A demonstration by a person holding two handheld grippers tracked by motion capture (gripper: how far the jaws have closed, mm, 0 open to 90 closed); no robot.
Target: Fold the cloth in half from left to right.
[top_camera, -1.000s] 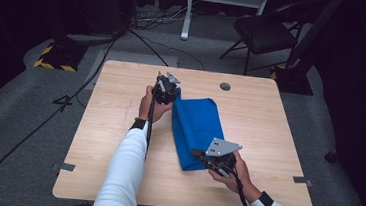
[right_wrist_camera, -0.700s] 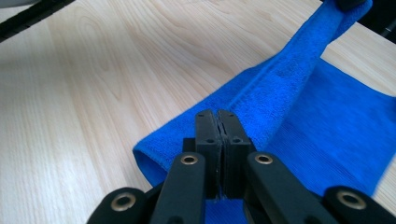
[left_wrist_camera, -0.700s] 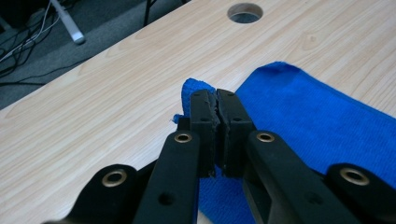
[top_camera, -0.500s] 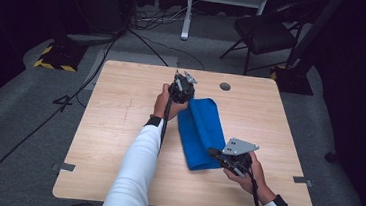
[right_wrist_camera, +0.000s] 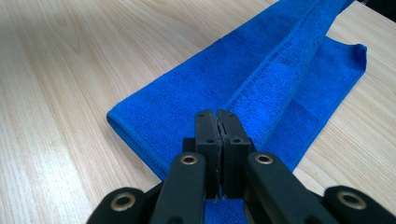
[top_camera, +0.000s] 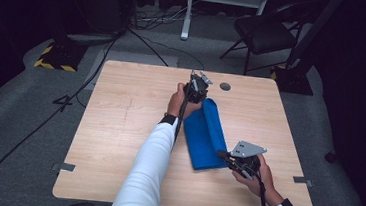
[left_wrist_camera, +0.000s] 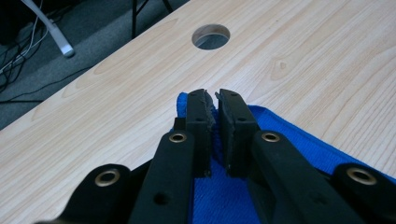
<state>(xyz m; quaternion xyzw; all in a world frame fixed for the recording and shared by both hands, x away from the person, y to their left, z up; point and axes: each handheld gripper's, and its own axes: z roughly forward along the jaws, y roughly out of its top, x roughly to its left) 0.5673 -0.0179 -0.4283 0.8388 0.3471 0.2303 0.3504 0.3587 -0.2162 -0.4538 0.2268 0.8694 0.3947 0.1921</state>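
The person wears long white sleeves [top_camera: 148,165] with a black band [top_camera: 169,118] at each wrist. Each hand has a black gripper tool: the left gripper [left_wrist_camera: 213,100] and the right gripper [right_wrist_camera: 217,116]. Their black jaws have small brass rings. A grey three-cornered plate [top_camera: 248,149] and a black cable [top_camera: 262,200] sit on the right one

Far end of folded blue terry cloth [top_camera: 207,135] hidden behind left gripper [top_camera: 195,89] in high view; near corner covered by right gripper [top_camera: 238,160]. Contact of the narrowly parted left jaws with the cloth edge [left_wrist_camera: 212,140] too close to tell in left gripper view. Cloth corner under the closed right jaws concealed in right gripper view. Light wooden table [top_camera: 119,122] cut off at bottom edge behind white sleeve [top_camera: 147,175].
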